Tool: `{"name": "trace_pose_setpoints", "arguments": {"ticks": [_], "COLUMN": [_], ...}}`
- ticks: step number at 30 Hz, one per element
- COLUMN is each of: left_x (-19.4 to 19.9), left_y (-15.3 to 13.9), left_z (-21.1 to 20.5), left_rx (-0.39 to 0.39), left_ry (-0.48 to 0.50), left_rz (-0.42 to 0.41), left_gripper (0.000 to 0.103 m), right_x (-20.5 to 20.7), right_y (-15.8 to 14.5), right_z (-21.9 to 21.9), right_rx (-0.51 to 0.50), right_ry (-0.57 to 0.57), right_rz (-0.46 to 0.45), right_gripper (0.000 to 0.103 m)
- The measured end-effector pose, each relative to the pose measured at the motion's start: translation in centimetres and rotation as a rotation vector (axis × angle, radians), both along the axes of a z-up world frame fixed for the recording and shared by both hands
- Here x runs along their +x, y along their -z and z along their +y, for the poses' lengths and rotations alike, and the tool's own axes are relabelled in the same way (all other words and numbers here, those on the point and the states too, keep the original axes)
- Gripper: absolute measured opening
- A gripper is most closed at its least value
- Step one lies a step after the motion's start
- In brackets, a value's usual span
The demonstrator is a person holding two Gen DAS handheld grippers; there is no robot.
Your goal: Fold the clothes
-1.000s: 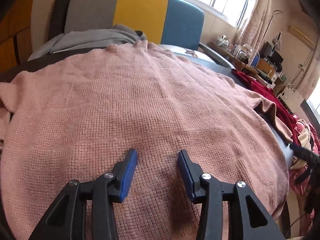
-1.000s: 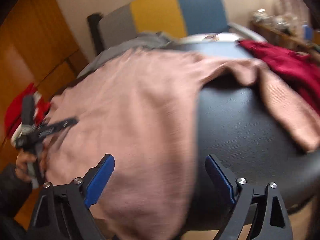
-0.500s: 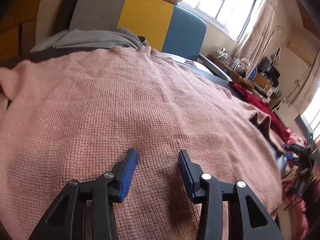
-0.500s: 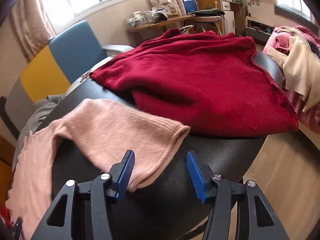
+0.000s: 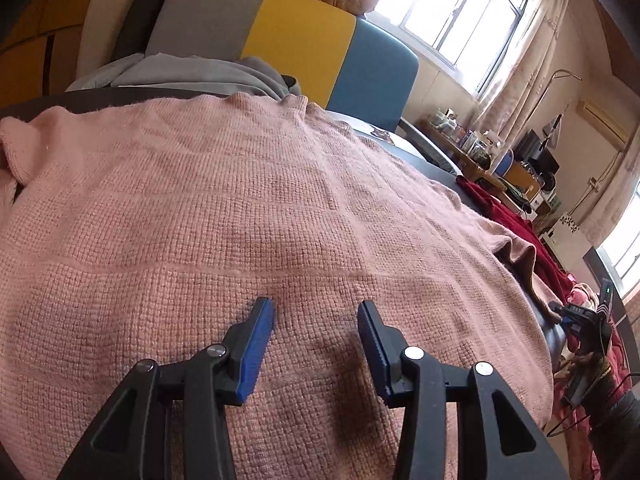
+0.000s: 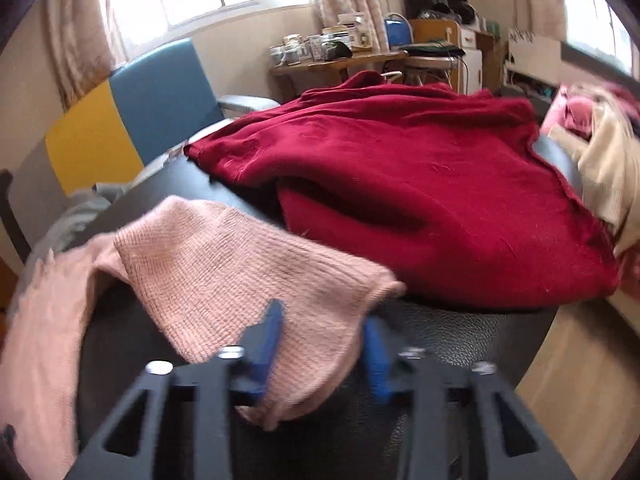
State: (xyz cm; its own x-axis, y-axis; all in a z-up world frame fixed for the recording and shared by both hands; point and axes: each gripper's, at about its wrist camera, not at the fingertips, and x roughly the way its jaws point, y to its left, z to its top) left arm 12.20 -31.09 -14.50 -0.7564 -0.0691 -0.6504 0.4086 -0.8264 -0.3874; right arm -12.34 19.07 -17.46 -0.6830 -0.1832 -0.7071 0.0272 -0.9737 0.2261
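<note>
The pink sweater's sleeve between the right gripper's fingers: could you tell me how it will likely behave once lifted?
The pink sweater's sleeve will probably flop and hang, since it already sags over the table edge. Its coarse knit should grip well as the right gripper closes around it. The body would likely drag behind.

Left tool (image 5: 316, 322) half-open; right tool (image 6: 322, 334) closing, seemingly angled down.

Sunlit curtained windows (image 5: 460, 20), tricolour sofa (image 5: 296, 44)
</note>
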Motion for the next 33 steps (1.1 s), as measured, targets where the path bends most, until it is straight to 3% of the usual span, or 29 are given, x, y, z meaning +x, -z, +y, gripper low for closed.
{"name": "trace_pose_setpoints", "arguments": {"ticks": [5, 9, 11, 16, 20, 23, 26, 29, 33], "left_x": [0.0, 0.1, 0.1, 0.2, 0.2, -0.3, -1.8, -3.8, -8.5], "left_y": [0.0, 0.0, 0.0, 0.0, 0.0, -0.4, -1.4, -2.6, -3.4], "left_z": [0.0, 0.0, 0.0, 0.1, -0.1, 0.1, 0.6, 0.5, 1.4], "left_rx": [-0.001, 0.004, 0.006, 0.005, 0.023, 0.012, -0.017, 0.039, 0.102], "left_ry": [0.0, -0.001, -0.001, -0.004, -0.003, 0.008, 0.051, 0.11, 0.183], "left_rz": [0.004, 0.012, 0.016, 0.024, 0.025, -0.013, -0.083, -0.056, -0.046], "left_gripper": [0.045, 0.045, 0.045, 0.045, 0.045, 0.045, 0.047, 0.048, 0.049], "right_x": [-0.2, -0.4, -0.7, -1.7, -0.6, 0.9, 2.1, 4.0, 6.3], "right_y": [-0.4, -1.6, -2.6, -5.0, -6.1, -5.7, -5.2, -5.0, -3.0], "right_z": [1.6, 0.8, -1.1, -10.0, -18.7, -23.1, -23.8, -22.1, -19.4], "right_rx": [-0.112, -0.351, -0.455, -0.572, -0.565, -0.493, -0.424, -0.366, -0.308], "right_ry": [-0.01, -0.057, -0.107, -0.286, -0.451, -0.53, -0.546, -0.552, -0.575], "right_rz": [-0.049, -0.05, -0.045, -0.036, -0.044, -0.051, -0.046, -0.018, -0.046], "right_gripper": [0.008, 0.008, 0.008, 0.008, 0.008, 0.016, 0.051, 0.053, 0.065]}}
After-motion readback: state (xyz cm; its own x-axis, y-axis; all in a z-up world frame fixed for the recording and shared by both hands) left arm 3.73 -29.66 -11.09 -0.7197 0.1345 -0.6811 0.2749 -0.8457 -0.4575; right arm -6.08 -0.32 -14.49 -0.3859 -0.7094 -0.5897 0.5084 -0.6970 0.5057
